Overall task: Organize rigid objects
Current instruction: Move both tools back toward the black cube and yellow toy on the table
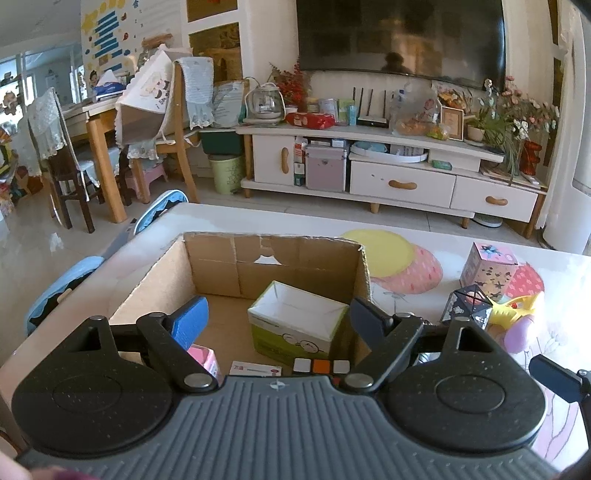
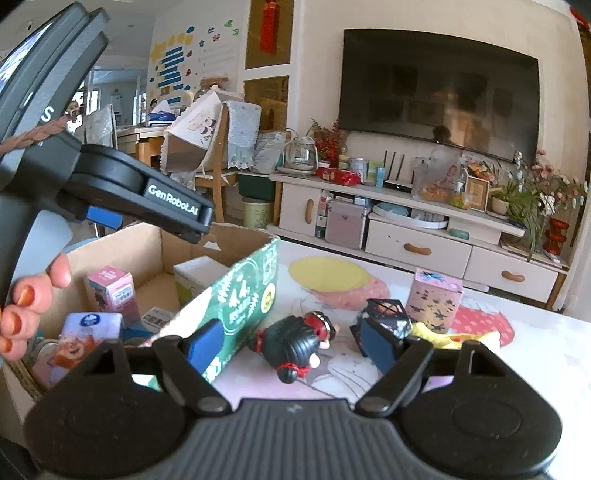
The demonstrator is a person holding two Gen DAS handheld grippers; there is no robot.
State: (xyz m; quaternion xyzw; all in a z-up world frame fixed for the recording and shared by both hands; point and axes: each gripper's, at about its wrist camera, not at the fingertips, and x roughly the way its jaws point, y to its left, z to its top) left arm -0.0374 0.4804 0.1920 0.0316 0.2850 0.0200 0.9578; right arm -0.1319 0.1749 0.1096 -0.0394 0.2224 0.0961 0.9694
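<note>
Living-room table [image 1: 424, 236] — cardboard box [image 1: 207, 266] half filled. Left gripper [image 1: 275, 319] released above it; right gripper [image 2: 295, 345] spread, ungripping, around the doll [image 2: 295, 343].

Black hand-held gripper [image 2: 291, 349] — blue pads, ribbed grey body — "GenRobot.AI" lettering; orange-painted nails.

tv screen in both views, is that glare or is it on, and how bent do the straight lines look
Left wrist view: the tv looks off, mirroring a lit room and a dark silhouette; its edges bow from the fisheye. Right wrist view: same reflection on the tv, the tv stand curves downward, corners go dark.
</note>
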